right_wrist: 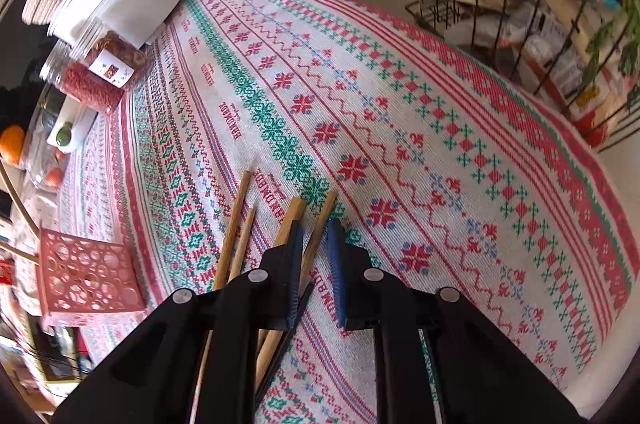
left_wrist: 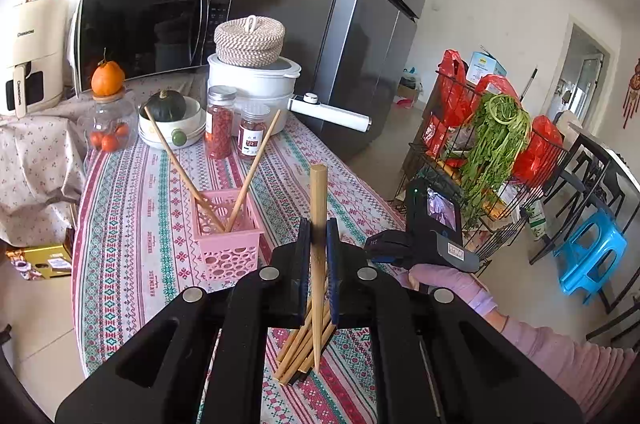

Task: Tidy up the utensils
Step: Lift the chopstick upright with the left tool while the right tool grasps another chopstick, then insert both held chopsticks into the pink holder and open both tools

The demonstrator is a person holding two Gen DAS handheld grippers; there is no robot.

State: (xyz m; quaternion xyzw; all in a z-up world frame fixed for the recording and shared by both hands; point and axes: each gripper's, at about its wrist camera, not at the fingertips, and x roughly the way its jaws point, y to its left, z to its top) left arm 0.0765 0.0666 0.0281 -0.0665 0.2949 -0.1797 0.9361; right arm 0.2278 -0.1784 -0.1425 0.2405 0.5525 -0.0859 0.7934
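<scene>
The left gripper [left_wrist: 318, 256] clamps one chopstick [left_wrist: 319, 208] upright; carry it left to the pink basket [left_wrist: 228, 236] (two already inside), tip down. The right gripper [right_wrist: 316, 264] straddles another chopstick [right_wrist: 320, 232], jaws part open.

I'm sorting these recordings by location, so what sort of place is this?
Most likely a home kitchen or dining corner. A microwave and a tall fridge stand behind a table under a patterned tablecloth, and a wire rack holds leafy greens.
</scene>
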